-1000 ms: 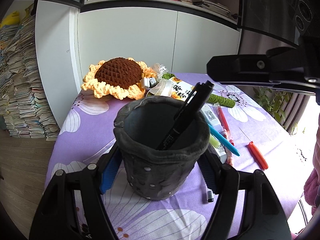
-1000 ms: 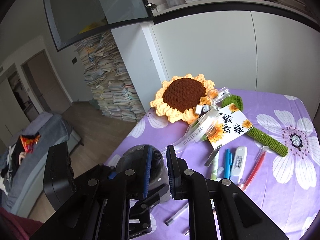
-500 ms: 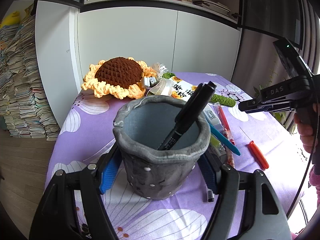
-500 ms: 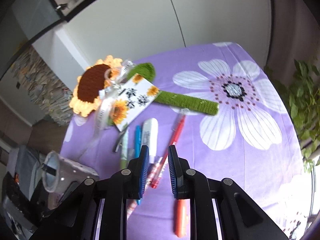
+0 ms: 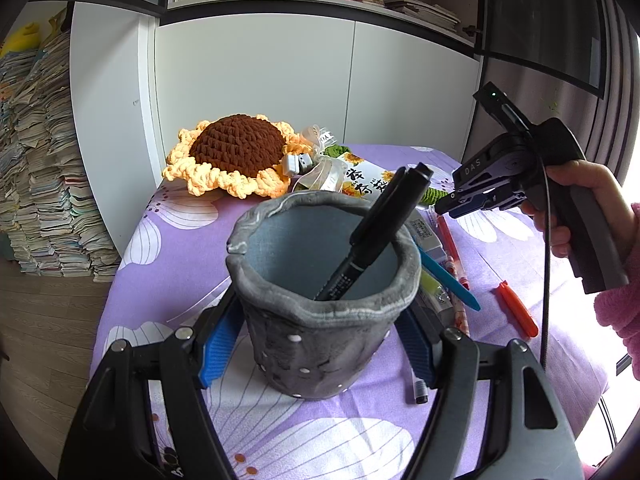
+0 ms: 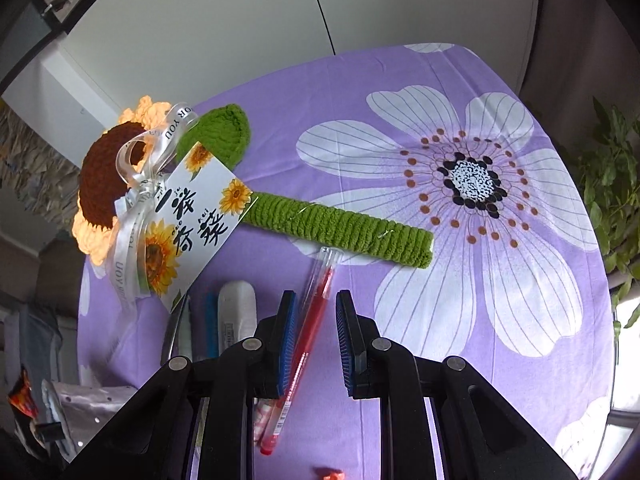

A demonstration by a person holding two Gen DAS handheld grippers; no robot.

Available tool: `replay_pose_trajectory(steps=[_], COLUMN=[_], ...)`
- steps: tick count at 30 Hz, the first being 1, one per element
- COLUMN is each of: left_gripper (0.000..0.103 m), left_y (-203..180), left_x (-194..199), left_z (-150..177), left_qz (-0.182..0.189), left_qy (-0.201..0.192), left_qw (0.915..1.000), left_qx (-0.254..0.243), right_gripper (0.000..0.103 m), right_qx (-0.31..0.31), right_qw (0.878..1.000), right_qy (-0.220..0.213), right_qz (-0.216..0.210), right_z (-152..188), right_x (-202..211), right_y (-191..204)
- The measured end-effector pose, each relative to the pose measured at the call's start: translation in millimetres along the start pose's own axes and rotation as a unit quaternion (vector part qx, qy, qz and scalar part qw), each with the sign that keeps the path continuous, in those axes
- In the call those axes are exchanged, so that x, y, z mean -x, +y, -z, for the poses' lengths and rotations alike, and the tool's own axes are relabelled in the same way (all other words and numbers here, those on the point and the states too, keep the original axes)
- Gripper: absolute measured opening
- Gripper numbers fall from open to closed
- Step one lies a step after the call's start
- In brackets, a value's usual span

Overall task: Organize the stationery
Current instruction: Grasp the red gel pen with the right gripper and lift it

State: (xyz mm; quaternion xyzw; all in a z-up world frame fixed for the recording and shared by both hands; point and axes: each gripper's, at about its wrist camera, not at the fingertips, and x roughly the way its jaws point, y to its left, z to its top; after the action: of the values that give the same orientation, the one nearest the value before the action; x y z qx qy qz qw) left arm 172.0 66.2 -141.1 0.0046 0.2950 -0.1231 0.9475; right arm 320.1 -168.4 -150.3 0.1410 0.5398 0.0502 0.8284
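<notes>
Left wrist view. Left gripper (image 5: pixel 320 336): jaws spread wide around a grey pen holder (image 5: pixel 324 300), blue pads against its sides, steadying it upright on the purple flowered tablecloth (image 5: pixel 180 240). Contents of holder: one black marker (image 5: pixel 376 232), leaning on the right rim. Loose stock on the cloth to the right of the holder: blue pen (image 5: pixel 450 278), red pen (image 5: pixel 450 244), white correction-tape case (image 5: pixel 430 236), short orange cutter (image 5: pixel 516 310), a dark pen (image 5: pixel 418 384) by the holder's base. Behind: crocheted sunflower (image 5: pixel 236 156) with gift card. Right gripper (image 5: pixel 444 205) is held in the air over the red pen's far end, tips pointing down-left; its opening cannot be told from here.

Right wrist view. Right gripper: jaws part-open, nothing clamped, one on each side of the red pen (image 6: pixel 308 336), which lies on the cloth between them; whether the pads touch it cannot be told. White case (image 6: pixel 237 312) and blue pen (image 6: pixel 211 320) lie just left. Sunflower's green stem (image 6: pixel 340 228) runs across beyond.

Progress, by judgement: early. One item stored; at least five remain loose. Red pen appears next for collection.
</notes>
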Motion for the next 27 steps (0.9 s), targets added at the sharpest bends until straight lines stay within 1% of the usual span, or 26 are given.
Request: replay_pose_trajectory(steps=[6, 9, 11, 13, 15, 17, 19, 23, 27], left_gripper=[0.071, 0.071, 0.071, 0.071, 0.071, 0.071, 0.071, 0.071, 0.071], left_y=[0.0, -0.4, -0.4, -0.4, -0.4, -0.4, -0.4, -0.5, -0.4], left_x=[0.0, 0.4, 0.4, 0.3, 0.4, 0.4, 0.4, 0.5, 0.5], left_z=[0.0, -0.1, 0.0, -0.1, 0.0, -0.1, -0.1, -0.1, 0.0], left_qz=[0.0, 0.0, 0.0, 0.0, 0.0, 0.0, 0.0, 0.0, 0.0], left_qy=[0.0, 0.001, 0.001, 0.001, 0.001, 0.001, 0.001, 0.001, 0.001], left_qw=[1.0, 1.0, 1.0, 1.0, 1.0, 1.0, 1.0, 1.0, 1.0], left_qx=[0.0, 0.0, 0.0, 0.0, 0.0, 0.0, 0.0, 0.0, 0.0], right_gripper=[0.019, 0.019, 0.019, 0.019, 0.016, 0.015, 0.015, 0.015, 0.015], right_qx=[-0.009, -0.001, 0.012, 0.041, 0.055, 0.061, 0.066, 0.07, 0.088], right_qw=[1.0, 1.0, 0.999, 0.997, 0.996, 0.997, 0.997, 0.996, 0.992], right_qy=[0.016, 0.011, 0.008, 0.01, 0.008, 0.003, -0.018, -0.056, -0.096], right_qz=[0.013, 0.024, 0.036, 0.06, 0.073, 0.055, 0.042, 0.017, -0.004], right_z=[-11.7, -17.3, -20.7, -22.8, -19.9, -16.4, -10.9, 2.5, 24.2], right_x=[-16.8, -20.2, -22.4, -25.3, -25.1, -19.7, -5.4, 33.9, 76.7], right_y=[0.0, 6.9, 13.5, 26.7, 33.5, 37.2, 39.6, 38.8, 39.7])
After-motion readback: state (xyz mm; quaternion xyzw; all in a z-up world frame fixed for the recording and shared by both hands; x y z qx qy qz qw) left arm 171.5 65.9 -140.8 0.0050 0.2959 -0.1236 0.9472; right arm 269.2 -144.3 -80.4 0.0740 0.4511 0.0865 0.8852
